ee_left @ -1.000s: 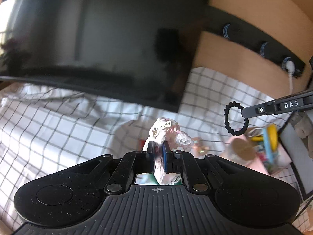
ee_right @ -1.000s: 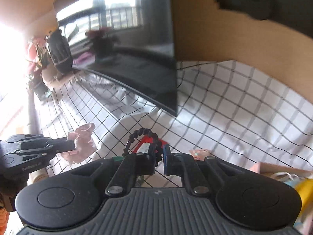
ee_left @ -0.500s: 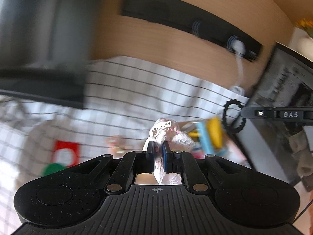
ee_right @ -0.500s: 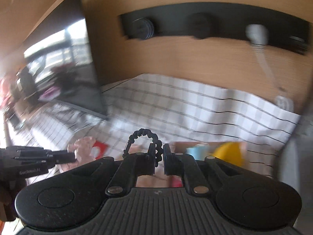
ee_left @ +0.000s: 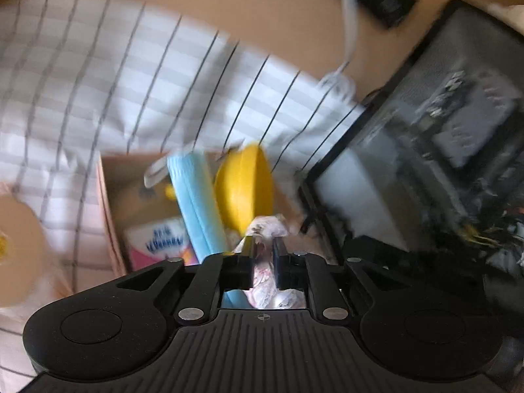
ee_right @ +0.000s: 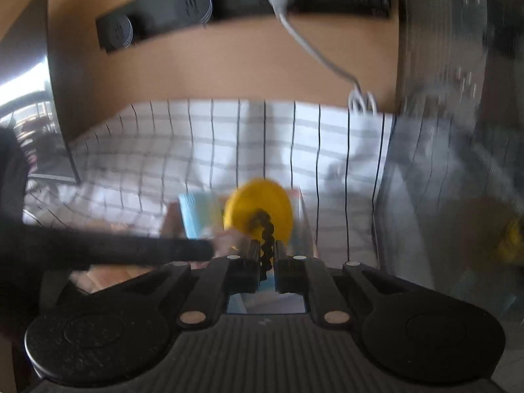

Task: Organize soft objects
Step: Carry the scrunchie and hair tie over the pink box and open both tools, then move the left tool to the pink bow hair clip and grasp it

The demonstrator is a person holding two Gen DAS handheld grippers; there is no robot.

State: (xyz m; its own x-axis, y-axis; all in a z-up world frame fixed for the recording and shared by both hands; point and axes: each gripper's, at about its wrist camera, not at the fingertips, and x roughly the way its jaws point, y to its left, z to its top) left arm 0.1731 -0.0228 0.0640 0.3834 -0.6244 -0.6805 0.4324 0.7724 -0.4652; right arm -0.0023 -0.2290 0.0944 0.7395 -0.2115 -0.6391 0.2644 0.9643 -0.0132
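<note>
Scrunchie point(ee_left: 267, 229) blurred in opening left tool point(ee_left: 263, 249) | box point(ee_left: 108, 193) contents smeared

We count one box point(ee_left: 109, 203) at centre frame, holding one blue roll point(ee_left: 196, 203), one yellow disc point(ee_left: 244, 186) and one pink packet point(ee_left: 160, 240). One pink scrunchie point(ee_left: 267, 229), one black hair tie point(ee_right: 266, 229), two grippers, one white cable point(ee_right: 314, 49).
</note>
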